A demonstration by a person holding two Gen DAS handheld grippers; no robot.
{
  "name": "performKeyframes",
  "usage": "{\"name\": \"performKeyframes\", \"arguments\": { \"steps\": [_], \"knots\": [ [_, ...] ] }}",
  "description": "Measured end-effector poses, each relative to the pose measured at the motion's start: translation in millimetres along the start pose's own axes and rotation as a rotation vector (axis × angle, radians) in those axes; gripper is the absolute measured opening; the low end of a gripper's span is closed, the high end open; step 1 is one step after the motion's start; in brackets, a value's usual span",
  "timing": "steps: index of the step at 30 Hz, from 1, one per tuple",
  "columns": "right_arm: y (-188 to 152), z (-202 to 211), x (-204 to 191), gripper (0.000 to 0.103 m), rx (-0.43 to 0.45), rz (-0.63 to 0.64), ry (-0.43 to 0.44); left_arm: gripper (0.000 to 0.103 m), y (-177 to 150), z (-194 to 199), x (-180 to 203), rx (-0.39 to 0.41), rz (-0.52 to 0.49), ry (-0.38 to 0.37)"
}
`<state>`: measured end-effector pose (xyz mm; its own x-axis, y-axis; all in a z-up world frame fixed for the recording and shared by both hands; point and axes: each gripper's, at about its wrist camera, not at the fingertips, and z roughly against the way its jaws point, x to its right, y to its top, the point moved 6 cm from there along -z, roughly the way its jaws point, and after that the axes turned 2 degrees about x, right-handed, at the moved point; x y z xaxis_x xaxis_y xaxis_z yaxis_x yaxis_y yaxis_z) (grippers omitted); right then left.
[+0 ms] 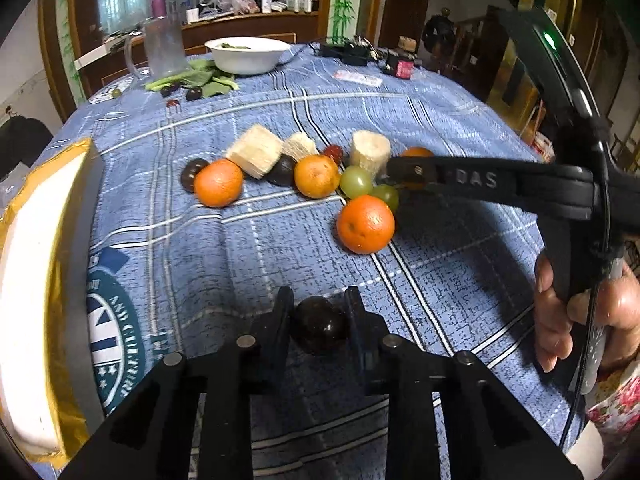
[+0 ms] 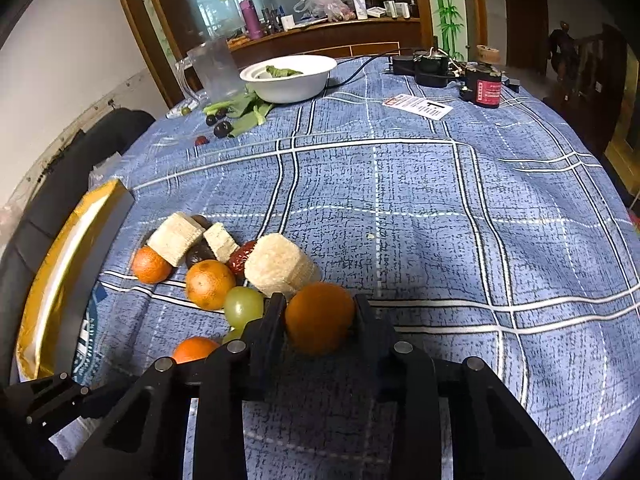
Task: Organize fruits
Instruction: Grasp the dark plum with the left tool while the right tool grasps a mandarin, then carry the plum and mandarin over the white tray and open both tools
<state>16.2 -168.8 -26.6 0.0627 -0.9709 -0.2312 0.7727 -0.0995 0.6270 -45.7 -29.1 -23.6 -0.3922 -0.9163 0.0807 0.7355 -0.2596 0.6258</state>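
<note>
A pile of fruit lies on the blue checked tablecloth (image 1: 240,280): oranges (image 1: 218,183), green grapes (image 1: 356,181), dark plums, a red date and pale sugarcane chunks (image 1: 256,151). My left gripper (image 1: 318,322) is shut on a dark plum (image 1: 320,326), near the table's front. My right gripper (image 2: 320,320) is shut on an orange (image 2: 319,318) at the right edge of the pile, beside a sugarcane chunk (image 2: 280,266). The right gripper also shows in the left wrist view (image 1: 404,174), reaching in from the right.
A gold-rimmed white tray (image 1: 32,300) sits at the left, also in the right wrist view (image 2: 60,280). At the back stand a white bowl (image 1: 246,54) with greens, a clear jug (image 1: 162,46), loose plums, chargers and cables (image 2: 432,66).
</note>
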Motion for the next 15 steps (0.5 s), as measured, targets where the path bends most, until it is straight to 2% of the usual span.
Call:
{"name": "performKeyframes", "arguments": {
  "steps": [8,15],
  "knots": [
    [-3,37,-10,0.036,0.058,0.006,0.012,0.025,9,36,-17,0.085,0.078,-0.013],
    [-4,68,-40,0.036,0.096,0.059,0.038,0.025,10,75,-53,0.172,0.15,0.048]
  ]
}}
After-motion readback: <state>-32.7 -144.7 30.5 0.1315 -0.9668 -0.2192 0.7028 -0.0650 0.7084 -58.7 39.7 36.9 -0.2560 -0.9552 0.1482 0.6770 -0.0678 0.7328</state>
